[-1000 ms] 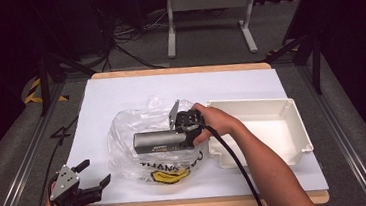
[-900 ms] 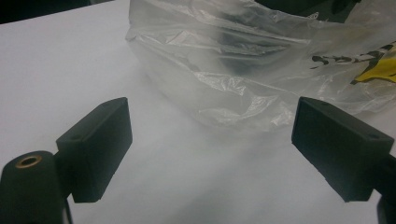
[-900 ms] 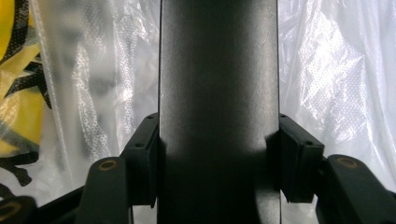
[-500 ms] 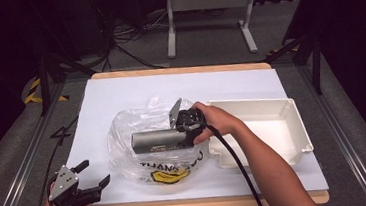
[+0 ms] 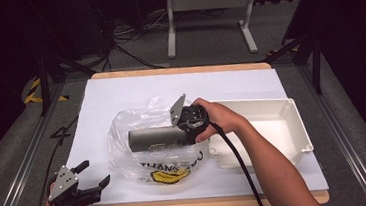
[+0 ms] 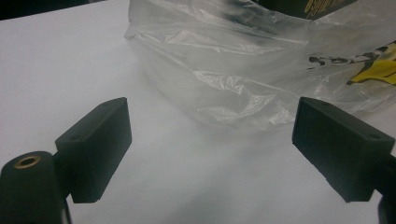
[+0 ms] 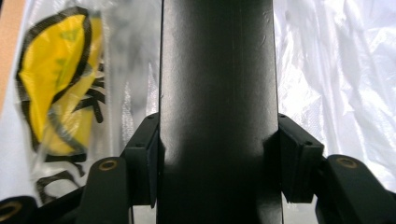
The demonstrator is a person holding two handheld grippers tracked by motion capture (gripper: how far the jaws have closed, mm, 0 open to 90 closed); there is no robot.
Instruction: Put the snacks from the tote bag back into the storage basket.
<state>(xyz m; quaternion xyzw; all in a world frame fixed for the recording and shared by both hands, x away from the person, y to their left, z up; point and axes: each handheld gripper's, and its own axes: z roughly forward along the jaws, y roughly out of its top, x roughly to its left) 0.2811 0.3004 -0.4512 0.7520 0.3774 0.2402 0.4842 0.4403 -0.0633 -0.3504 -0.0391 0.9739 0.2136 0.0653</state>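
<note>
White table (image 5: 120, 96): right gripper (image 7: 218, 154) clamps dark box (image 5: 155, 138) above plastic bag (image 5: 141, 159).

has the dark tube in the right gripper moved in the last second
Yes, slightly: the dark tube has crept left, away from the white tray.

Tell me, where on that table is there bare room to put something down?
Free: the white table strip behind the plastic bag, and the inside of the white tray. Crowded: the middle, where the right gripper holds a dark box over the bag.
</note>
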